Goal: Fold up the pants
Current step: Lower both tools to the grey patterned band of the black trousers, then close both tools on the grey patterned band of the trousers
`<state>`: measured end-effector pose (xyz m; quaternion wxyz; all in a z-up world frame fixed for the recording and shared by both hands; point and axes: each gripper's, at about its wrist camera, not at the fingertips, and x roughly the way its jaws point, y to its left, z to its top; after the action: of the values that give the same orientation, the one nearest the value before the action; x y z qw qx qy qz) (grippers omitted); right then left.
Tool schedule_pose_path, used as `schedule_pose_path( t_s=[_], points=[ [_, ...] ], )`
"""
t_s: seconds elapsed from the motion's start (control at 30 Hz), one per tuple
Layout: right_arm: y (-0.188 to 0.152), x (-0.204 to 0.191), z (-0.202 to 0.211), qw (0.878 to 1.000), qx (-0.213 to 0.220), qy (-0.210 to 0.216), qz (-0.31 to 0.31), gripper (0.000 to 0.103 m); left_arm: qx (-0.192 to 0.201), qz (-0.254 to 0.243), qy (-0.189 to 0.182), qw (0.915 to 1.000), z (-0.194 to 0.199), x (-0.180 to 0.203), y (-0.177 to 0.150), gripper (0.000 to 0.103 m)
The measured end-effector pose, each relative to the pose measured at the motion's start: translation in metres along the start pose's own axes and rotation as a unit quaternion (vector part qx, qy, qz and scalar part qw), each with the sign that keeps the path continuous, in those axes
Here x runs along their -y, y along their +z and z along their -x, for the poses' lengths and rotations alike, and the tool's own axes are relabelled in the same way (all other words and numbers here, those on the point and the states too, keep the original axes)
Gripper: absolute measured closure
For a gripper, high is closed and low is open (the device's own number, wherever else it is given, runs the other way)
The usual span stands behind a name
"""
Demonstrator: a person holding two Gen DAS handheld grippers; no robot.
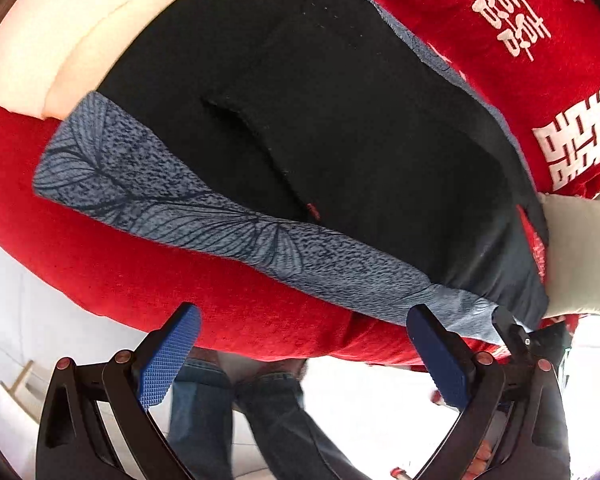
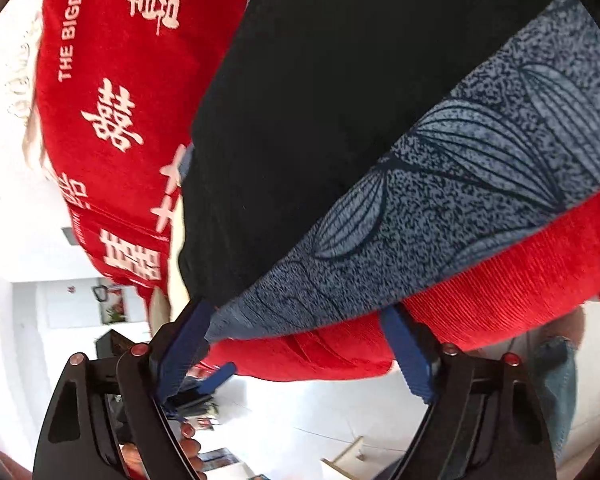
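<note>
From my left wrist camera I see one pair of pants (image 1: 340,128), black smooth fabric with a stitched pocket seam, laid flat on a red, ribbed-looking blanket (image 1: 100,248) printed with white characters. A wide blue-grey band (image 1: 172,192) of speckled knit with dark leaf-vein lines runs along the near edge of the pants. Under the blanket at the far left a cream cushion-like layer (image 1: 60,48) shows, and a pale grey pillow (image 1: 580,248) sits at the right edge. My left gripper (image 1: 300,356) is tilted steeply down, its two blue ridged pads spread wide with nothing between them, so it is released; the right pad (image 1: 436,356) sits just beside the band's near corner, and I cannot tell whether it touches. Below, two legs in blue jeans (image 1: 236,408) stand on a pale floor. From my right wrist camera the same black pants (image 2: 340,100) fill the upper middle, the leaf-patterned band (image 2: 460,200) crossing diagonally above the red blanket (image 2: 500,280). My right gripper (image 2: 296,344) is angled down toward the band's end, its two blue pads apart and unclenched; the band's corner lies against the left pad (image 2: 184,344), with no cloth pinched. Fingers (image 2: 188,448) of a hand show beneath the gripper frame.
</note>
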<state>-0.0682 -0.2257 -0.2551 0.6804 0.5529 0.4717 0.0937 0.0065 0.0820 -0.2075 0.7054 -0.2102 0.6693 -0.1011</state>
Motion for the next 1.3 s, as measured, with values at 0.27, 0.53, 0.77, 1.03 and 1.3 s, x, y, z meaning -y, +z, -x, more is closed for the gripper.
schedule_pose_path(
  t_s=[0.27, 0.53, 0.77, 1.03, 1.3],
  points=[
    [0.012, 0.01, 0.003, 0.994, 0.013, 0.047, -0.098, 0.08, -0.003, 0.027, -0.029, 0.9992, -0.008, 0.001, 0.01, 0.0],
    [0.02, -0.021, 0.024, 0.996, 0.0, 0.052, -0.077, 0.088, 0.011, 0.09, -0.052, 0.9945, -0.004, -0.011, 0.023, 0.0],
    [0.028, -0.037, 0.031, 0.997, -0.003, 0.055, -0.061, 0.088, 0.014, 0.136, -0.073, 0.9879, -0.01, -0.024, 0.037, 0.0],
    [0.028, -0.039, 0.03, 0.999, -0.014, 0.015, -0.05, 0.088, 0.022, 0.114, -0.029, 0.9928, -0.002, -0.025, 0.046, 0.068],
    [0.072, -0.098, 0.039, 0.999, -0.036, 0.003, 0.033, 0.089, 0.039, 0.083, -0.044, 0.9948, 0.044, -0.003, 0.072, 0.081]
  ],
)
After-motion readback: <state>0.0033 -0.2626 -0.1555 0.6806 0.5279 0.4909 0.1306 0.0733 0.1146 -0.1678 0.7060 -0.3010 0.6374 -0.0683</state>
